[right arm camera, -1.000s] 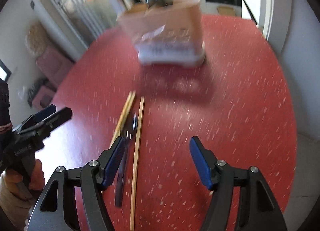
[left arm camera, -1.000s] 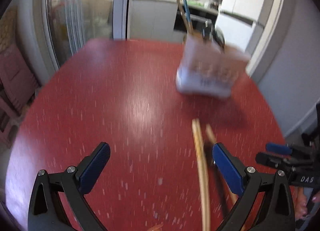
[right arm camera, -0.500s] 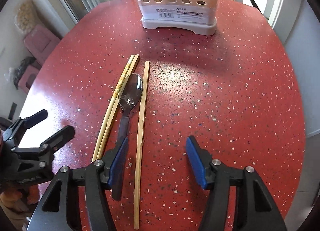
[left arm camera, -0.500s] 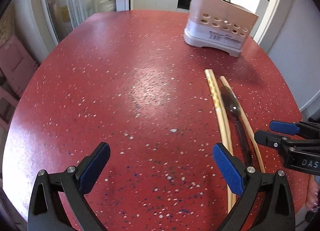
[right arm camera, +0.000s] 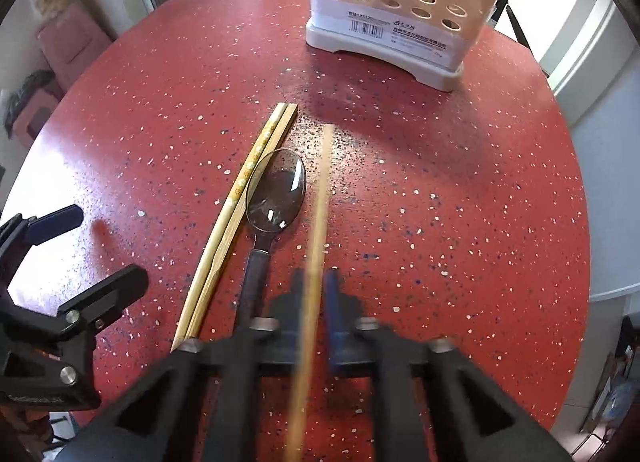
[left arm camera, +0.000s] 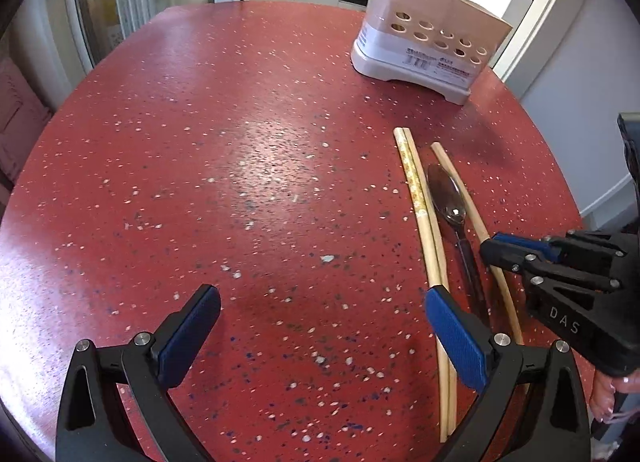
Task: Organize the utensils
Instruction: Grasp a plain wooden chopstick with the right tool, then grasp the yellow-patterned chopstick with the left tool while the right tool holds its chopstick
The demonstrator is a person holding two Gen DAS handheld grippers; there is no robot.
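The pick-up step is in hand: the right tongs (right arm camera: 314, 302) clench the lone chopstick (right arm camera: 322, 189) lying on the worktop (right arm camera: 440, 201) beside the spoon (right arm camera: 276, 193), left tongs (left arm camera: 320, 338) released, and next comes lifting it into the holder (right arm camera: 400, 9).

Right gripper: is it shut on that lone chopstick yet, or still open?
Shut, as far as shows: the right gripper has both blue pads against the single chopstick, no gap visible. The view is motion-blurred.

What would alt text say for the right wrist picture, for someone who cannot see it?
The right tool is closed around a single wooden chopstick on a red speckled table. Left of it lie a metal spoon and a pair of chopsticks; a white utensil holder stands beyond.
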